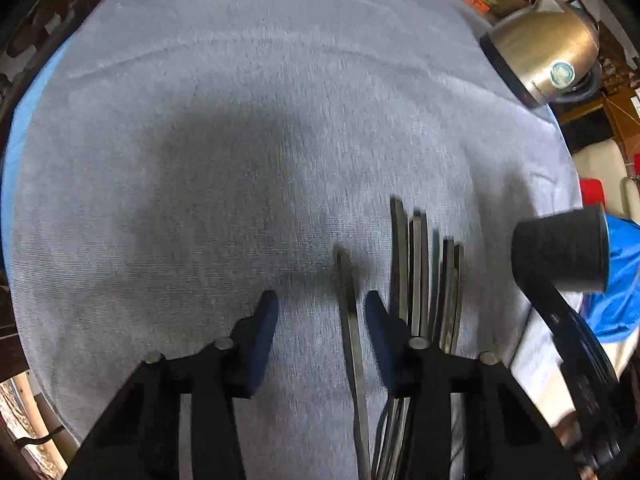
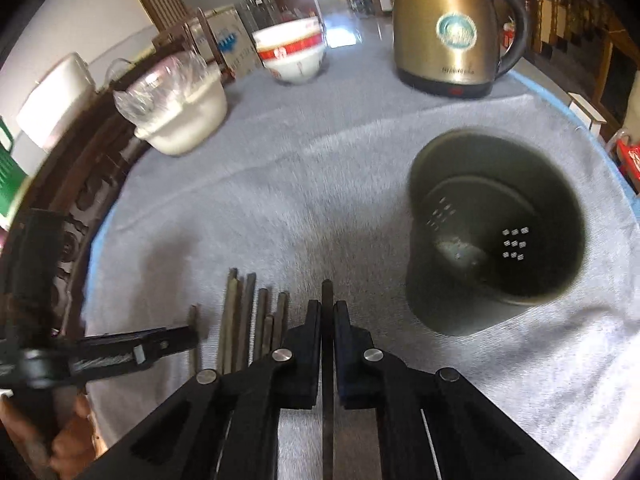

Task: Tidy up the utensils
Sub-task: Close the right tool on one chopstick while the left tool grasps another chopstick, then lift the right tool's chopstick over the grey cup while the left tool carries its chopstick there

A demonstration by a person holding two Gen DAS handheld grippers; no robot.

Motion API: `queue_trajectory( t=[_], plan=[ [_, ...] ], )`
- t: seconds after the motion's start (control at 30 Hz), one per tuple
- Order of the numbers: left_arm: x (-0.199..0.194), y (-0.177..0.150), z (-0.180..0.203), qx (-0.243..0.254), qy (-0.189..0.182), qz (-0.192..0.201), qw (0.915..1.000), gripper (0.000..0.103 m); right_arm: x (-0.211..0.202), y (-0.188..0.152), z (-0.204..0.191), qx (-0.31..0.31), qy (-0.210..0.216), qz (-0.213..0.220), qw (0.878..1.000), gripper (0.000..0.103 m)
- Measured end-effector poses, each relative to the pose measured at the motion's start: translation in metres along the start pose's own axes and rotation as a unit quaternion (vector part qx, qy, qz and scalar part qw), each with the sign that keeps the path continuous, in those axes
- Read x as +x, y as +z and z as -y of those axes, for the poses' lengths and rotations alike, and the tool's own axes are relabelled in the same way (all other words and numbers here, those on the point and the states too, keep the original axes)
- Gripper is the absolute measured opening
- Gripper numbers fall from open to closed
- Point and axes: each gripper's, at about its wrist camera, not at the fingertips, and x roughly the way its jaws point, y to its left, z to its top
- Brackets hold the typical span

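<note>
Several dark chopsticks (image 2: 248,320) lie side by side on the grey cloth (image 2: 320,184). My right gripper (image 2: 327,308) is shut on one chopstick (image 2: 327,290), whose tip sticks out past the pads. A dark round utensil holder (image 2: 496,220) stands upright to its right, with nothing in it. In the left wrist view my left gripper (image 1: 320,300) points steeply down at the cloth and is open. A single chopstick (image 1: 350,320) lies between its blue pads (image 1: 264,320), close to the right one. The other chopsticks (image 1: 420,272) lie just outside that finger, and the holder (image 1: 560,252) is further right.
A gold electric kettle (image 2: 452,28) stands at the back, with a red-and-white bowl (image 2: 292,56) and a white pot with a plastic bag (image 2: 180,108) to its left. The table's dark carved edge (image 2: 76,208) runs along the left. The left gripper (image 2: 188,338) reaches in at the lower left.
</note>
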Motion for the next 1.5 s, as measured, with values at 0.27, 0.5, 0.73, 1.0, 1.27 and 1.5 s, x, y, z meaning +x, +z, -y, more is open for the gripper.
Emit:
queue_trajectory(
  t=[0.27, 0.5, 0.73, 1.0, 1.27, 1.5],
  plan=[
    [-0.009, -0.001, 0.008, -0.002, -0.004, 0.025, 0.9997, 0.007, -0.049, -0.001, 0.013, 0.004, 0.044, 0.073, 0.996, 0.006],
    [-0.085, -0.029, 0.025, 0.033, -0.006, 0.115, 0.9929, 0.006, -0.112, -0.001, 0.019, 0.002, 0.061, 0.154, 0.986, 0.006],
    [-0.162, -0.049, 0.046, 0.069, -0.019, 0.194, 0.9784, 0.006, -0.171, -0.002, 0.024, 0.013, 0.067, 0.234, 0.97, 0.006],
    [-0.23, -0.049, 0.094, 0.105, -0.044, 0.28, 0.9532, 0.006, -0.226, 0.018, 0.032, 0.039, 0.067, 0.318, 0.945, 0.006],
    [-0.266, -0.037, 0.148, 0.126, -0.065, 0.345, 0.9278, 0.006, -0.266, 0.039, 0.056, 0.064, 0.036, 0.374, 0.924, 0.006],
    [-0.261, -0.024, 0.195, 0.129, -0.089, 0.384, 0.9098, 0.006, -0.264, 0.044, 0.081, 0.081, 0.005, 0.385, 0.919, 0.006]
  ],
)
